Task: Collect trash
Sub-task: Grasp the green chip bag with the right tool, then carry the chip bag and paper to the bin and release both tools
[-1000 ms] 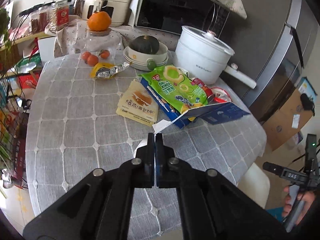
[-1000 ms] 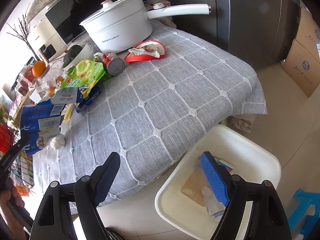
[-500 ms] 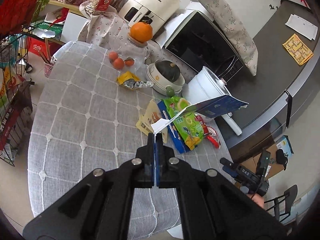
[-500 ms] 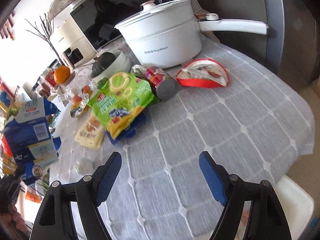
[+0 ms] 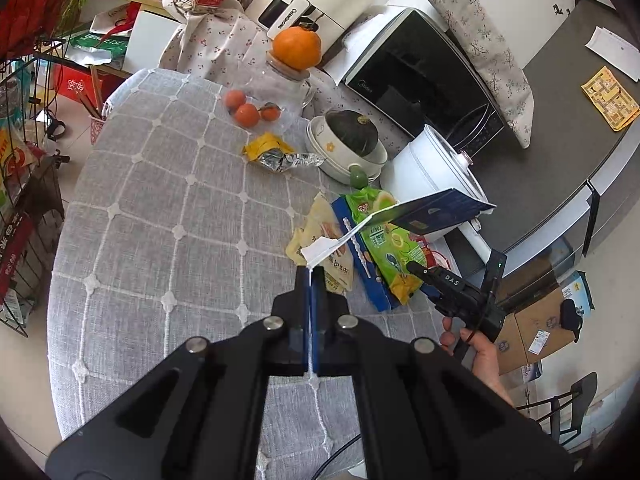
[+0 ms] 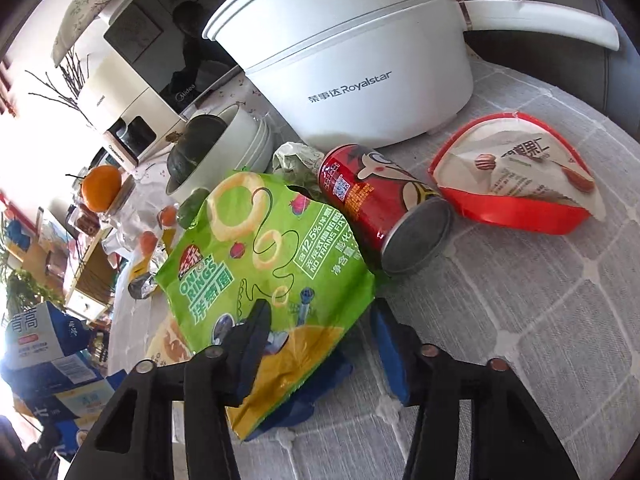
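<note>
Table [image 5: 160, 216]: grey checked cloth; the near-left half is bare open room, and clutter crowds the far-right side up to the edge.
White pot [image 6: 360, 56]: fills more of the right wrist view than half a second ago; it stands just behind the can, handle out toward the table edge.
Blue carton [image 5: 440, 210]: flattened, hanging in the air over the snack bags, higher above the cloth than a second ago, when it rested on the heap.
Green onion-ring bag [image 6: 264, 256]: lies on a blue packet, its near corner between the right fingers; earlier it lay well ahead of them.
Red can [image 6: 380, 204]: on its side, touching the green bag, metal end facing the camera.
Red wrapper [image 6: 516, 184]: beside the can, near the right edge of the cloth.
Left gripper [image 5: 310, 276]: pinched tight on the carton's white flap.
Right gripper [image 6: 320, 344]: spread wide, straddling the bag's corner, not clamped.
</note>
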The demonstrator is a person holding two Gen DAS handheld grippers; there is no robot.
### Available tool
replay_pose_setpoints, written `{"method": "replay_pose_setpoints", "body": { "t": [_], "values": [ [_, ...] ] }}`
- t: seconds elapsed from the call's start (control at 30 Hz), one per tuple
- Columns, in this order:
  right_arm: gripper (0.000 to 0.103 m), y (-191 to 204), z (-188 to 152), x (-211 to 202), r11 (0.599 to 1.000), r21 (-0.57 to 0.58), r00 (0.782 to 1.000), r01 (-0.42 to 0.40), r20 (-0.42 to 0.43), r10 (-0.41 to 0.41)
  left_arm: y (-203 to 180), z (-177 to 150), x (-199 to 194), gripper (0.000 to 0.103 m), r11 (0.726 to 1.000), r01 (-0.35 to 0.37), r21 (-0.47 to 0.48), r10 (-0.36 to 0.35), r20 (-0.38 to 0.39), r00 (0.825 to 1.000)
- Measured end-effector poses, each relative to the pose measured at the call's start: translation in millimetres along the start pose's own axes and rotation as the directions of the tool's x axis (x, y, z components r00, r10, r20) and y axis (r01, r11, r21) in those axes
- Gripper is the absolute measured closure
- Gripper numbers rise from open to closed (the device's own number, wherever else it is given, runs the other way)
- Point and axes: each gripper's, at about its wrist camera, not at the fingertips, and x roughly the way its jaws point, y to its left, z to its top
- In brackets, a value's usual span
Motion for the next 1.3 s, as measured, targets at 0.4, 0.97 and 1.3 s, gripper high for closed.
{"method": "replay_pose_setpoints", "body": {
  "t": [0.4,0.97,1.3],
  "values": [
    [0.098,21,-2,-71,0.995,-0.078,0.994,-0.067,0.082,0.073,-10,-3,-18,0.102,1.000,0.024,0.005,-0.024,0.024,0.999],
    [0.099,-21,-67,-265,0.986,-0.116,0.978,0.119,0.183,-0.096,-107,-59,-22,0.102,0.962,0.148,0.230,-0.131,-0.086,0.988],
    [0.099,-98,-120,-338,0.968,0.025,0.957,0.248,0.152,-0.249,-170,-111,-5,0.102,0.907,0.216,0.361,-0.151,-0.200,0.968]
  ]
}}
